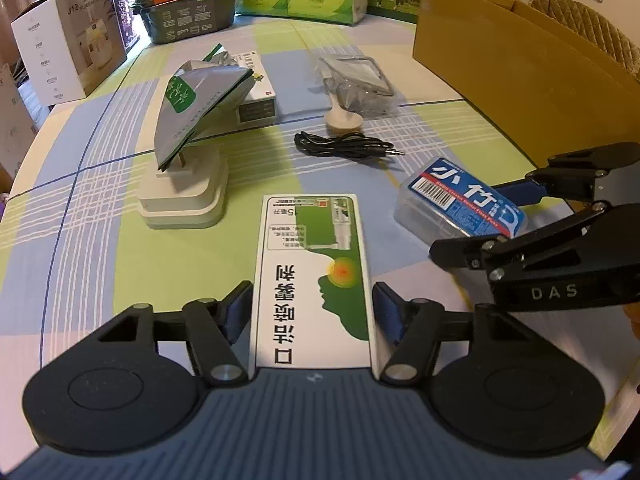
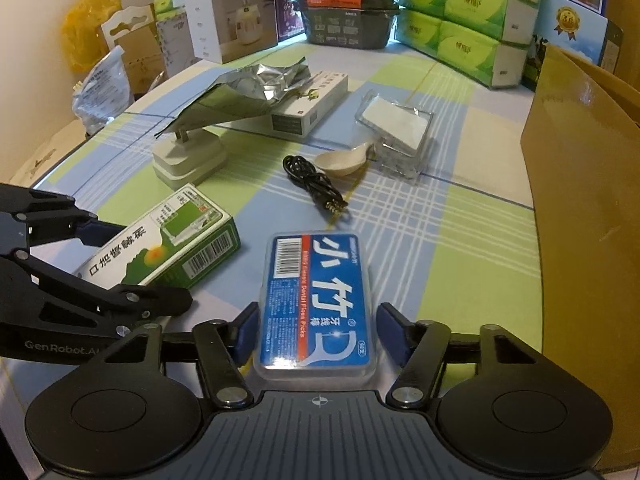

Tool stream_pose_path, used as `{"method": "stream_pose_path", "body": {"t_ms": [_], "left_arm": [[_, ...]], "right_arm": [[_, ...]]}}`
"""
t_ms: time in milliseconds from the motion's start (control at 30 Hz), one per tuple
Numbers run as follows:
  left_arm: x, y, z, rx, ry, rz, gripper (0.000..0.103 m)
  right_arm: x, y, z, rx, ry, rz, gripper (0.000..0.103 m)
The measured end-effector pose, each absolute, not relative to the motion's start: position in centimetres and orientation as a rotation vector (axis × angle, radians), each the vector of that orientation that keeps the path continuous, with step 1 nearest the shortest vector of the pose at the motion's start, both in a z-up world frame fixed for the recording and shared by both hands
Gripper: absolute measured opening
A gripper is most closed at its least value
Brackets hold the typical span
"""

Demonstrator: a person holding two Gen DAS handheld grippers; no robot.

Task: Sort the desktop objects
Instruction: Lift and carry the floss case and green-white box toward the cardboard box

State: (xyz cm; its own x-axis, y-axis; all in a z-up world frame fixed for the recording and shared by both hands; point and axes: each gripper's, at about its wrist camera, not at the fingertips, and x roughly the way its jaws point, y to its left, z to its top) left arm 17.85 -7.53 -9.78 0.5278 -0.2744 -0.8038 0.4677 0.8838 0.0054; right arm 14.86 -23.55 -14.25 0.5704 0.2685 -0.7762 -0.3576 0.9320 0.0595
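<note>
A white and green spray box lies flat on the checked tablecloth, and my left gripper is shut on it, one blue pad pressed to each long side. The right wrist view shows the same spray box with the left gripper's black fingers on both sides of it. My right gripper is shut on a blue-labelled dental floss box, which is also seen as the floss box in the left wrist view. Both boxes look to be resting on the table.
Further back lie a black cable, a beige spoon, a clear plastic box, a white plug adapter under a foil pouch, and a white carton. A large cardboard box stands at the right. Packages line the far edge.
</note>
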Motion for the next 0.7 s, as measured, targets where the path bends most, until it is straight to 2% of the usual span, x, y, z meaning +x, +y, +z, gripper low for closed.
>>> {"method": "stream_pose_path", "body": {"t_ms": [167, 233, 700], "left_arm": [[18.0, -7.5, -9.8, 0.225, 0.904, -0.441, 0.056], [18.0, -7.5, -9.8, 0.223, 0.899, -0.442, 0.052], [17.3, -7.9, -8.4, 0.206, 0.867, -0.447, 0.051]], "right_arm": [[14.9, -23.5, -14.1, -0.107, 0.887, 0.360, 0.054], [14.9, -23.6, -13.9, -0.107, 0.877, 0.347, 0.053], [13.4, -24.9, -12.2, -0.033, 0.823, 0.290, 0.053]]}}
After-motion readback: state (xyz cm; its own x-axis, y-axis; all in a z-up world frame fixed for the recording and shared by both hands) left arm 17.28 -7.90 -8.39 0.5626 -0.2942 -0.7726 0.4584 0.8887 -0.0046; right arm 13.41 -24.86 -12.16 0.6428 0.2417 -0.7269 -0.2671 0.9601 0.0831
